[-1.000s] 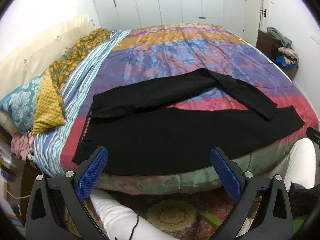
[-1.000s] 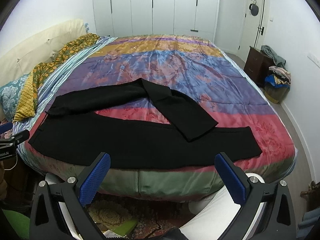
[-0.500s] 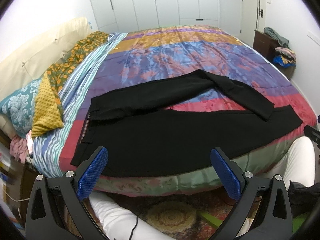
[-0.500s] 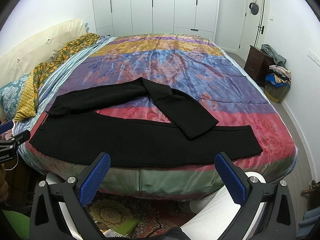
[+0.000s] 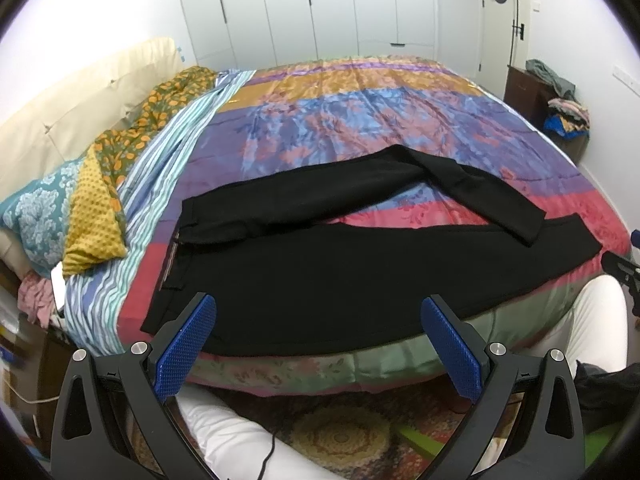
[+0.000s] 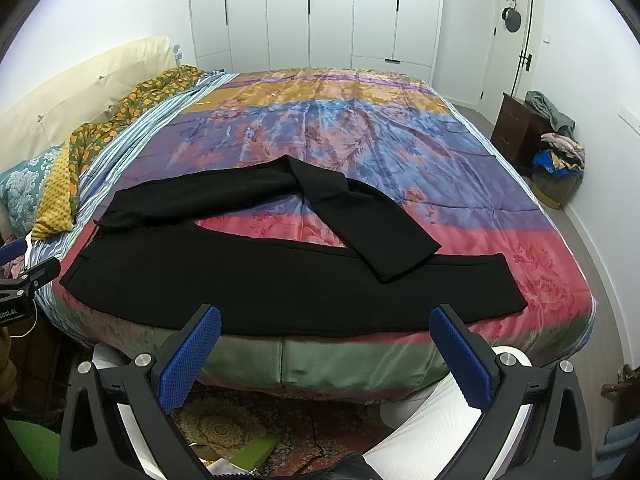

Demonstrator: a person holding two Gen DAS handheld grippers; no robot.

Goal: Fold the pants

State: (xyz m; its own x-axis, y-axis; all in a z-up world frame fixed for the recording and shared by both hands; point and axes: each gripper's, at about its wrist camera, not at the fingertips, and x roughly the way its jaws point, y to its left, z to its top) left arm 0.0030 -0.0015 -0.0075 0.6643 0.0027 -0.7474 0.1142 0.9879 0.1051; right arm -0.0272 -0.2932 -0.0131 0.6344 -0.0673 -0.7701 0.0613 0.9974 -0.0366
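Observation:
Black pants point(image 5: 320, 276) point(image 6: 248, 280) lie along the near edge of the bed, waistband to the left. The near leg lies flat and straight; the far leg point(image 5: 476, 184) point(image 6: 360, 216) bends at the knee and its cuff crosses back over the near leg. My left gripper point(image 5: 320, 344) is open, held off the bed's near edge, below the pants' waist half. My right gripper point(image 6: 324, 354) is also open, short of the bed edge, nearer the cuff half. Neither touches the cloth.
The bed point(image 5: 380, 120) point(image 6: 340, 120) carries a multicoloured quilt, with pillows point(image 5: 44, 204) and a striped sheet at the left. A dresser with piled clothes point(image 6: 556, 148) stands at the right wall. White-trousered legs point(image 5: 596, 332) and a patterned rug point(image 6: 224, 420) are below the grippers.
Both views have tilted slightly upward, so the pants sit a little lower in frame. The pants have not moved and both grippers stay open.

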